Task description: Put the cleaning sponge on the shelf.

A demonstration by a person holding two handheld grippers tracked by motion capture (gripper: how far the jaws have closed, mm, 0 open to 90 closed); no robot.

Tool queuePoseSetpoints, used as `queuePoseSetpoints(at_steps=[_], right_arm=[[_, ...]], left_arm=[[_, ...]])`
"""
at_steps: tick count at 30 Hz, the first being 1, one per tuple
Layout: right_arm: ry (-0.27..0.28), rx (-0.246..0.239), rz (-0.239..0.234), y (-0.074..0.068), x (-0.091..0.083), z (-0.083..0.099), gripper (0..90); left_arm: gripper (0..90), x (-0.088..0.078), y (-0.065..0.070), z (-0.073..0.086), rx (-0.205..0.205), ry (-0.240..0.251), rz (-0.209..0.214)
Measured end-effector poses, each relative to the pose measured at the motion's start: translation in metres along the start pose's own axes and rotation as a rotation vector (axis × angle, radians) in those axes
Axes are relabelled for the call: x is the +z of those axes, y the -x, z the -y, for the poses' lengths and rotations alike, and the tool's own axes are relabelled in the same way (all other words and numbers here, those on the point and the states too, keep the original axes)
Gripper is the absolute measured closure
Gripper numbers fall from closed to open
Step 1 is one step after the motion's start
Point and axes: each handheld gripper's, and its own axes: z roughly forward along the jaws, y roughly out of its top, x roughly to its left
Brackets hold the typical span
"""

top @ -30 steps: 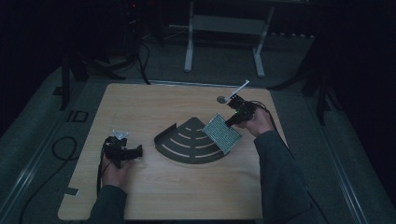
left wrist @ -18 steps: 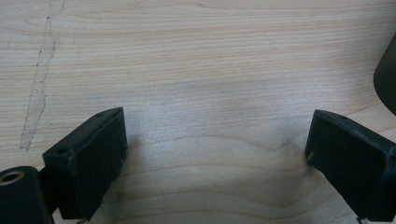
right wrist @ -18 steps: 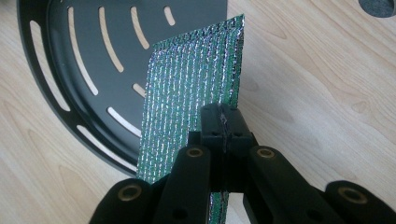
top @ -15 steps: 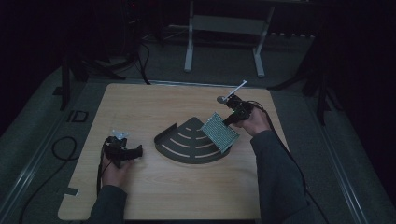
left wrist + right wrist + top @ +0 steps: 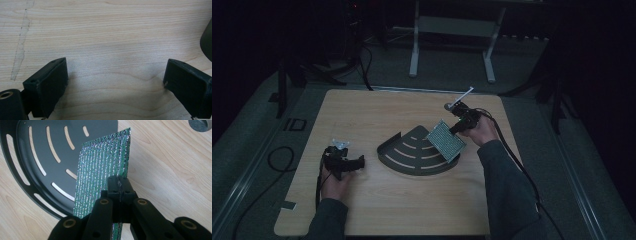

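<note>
A black fan-shaped slotted tray (image 5: 412,152) (image 5: 45,147) lies at the middle of the wooden table. My right gripper (image 5: 456,126) (image 5: 119,182) is shut on the edge of a shiny green-and-silver mesh pad (image 5: 446,140) (image 5: 102,172), which hangs tilted over the tray's right edge, above the surface. My left gripper (image 5: 357,162) (image 5: 115,77) rests low over bare wood at the table's front left, jaws wide open with nothing between them. The tray's dark edge (image 5: 207,42) peeks in at the right of the left gripper view.
A small grey round disc (image 5: 448,106) (image 5: 198,125) lies on the table behind the right gripper. The wooden table (image 5: 377,115) has bare room at the back left and along the front. Metal stand legs (image 5: 452,45) rise beyond the far edge.
The right gripper has carried the mesh pad slightly leftward and nearer, over the tray's right edge. The left gripper has stayed put.
</note>
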Motion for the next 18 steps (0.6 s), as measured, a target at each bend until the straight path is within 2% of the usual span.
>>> queuePoseSetpoints(at_steps=[4,18], right_arm=[[0.008,0.001,-0.004,-0.002,0.002,-0.001,89.7],[-0.015,-0.032,0.025,-0.010,0.009,-0.009,89.6]], left_arm=[[6.0,0.000,0.000,0.000,0.000,0.000,0.000],[6.0,0.000,0.000,0.000,0.000,0.000,0.000]])
